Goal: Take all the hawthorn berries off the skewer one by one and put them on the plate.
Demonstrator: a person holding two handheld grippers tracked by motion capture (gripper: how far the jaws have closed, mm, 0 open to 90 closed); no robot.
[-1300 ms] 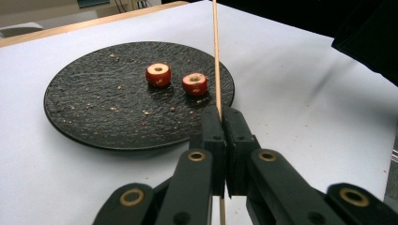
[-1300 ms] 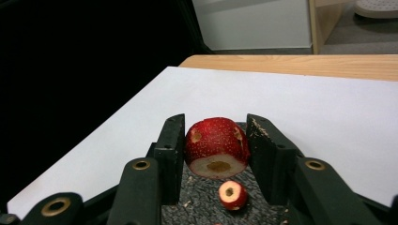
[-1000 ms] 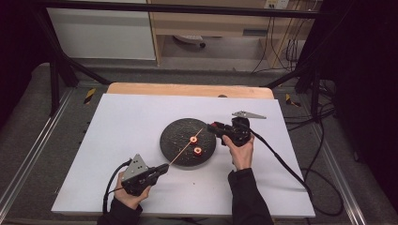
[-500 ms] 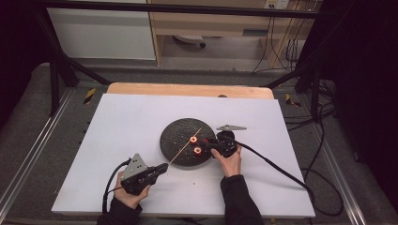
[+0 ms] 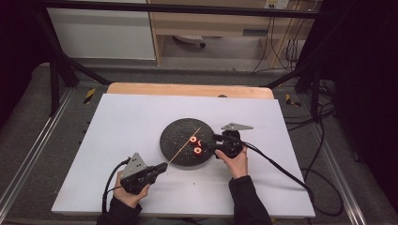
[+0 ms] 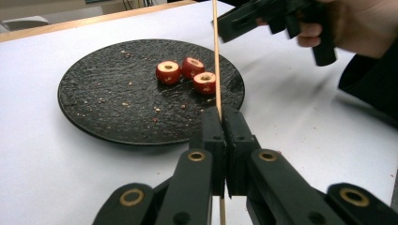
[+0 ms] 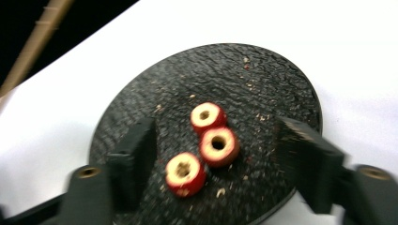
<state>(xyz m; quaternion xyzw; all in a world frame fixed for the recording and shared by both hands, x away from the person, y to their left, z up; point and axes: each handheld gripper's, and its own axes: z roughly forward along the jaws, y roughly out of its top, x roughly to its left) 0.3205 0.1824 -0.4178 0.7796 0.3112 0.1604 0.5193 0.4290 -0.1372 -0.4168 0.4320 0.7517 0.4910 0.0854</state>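
Since a second ago, our right hand (image 5: 237,161) has come down and in to the right edge of the plate (image 5: 174,136), and the right claw (image 5: 212,145) has just been opening. Its jaws now stand apart over three red fruit rings (image 7: 209,140), gripping nothing. Our left hand (image 5: 126,194) rests low at the lower left. The left claw (image 5: 162,167) is clenched on the stick (image 5: 185,145). The stick's length slants up and right across the plate, its far tip toward the plate's top.
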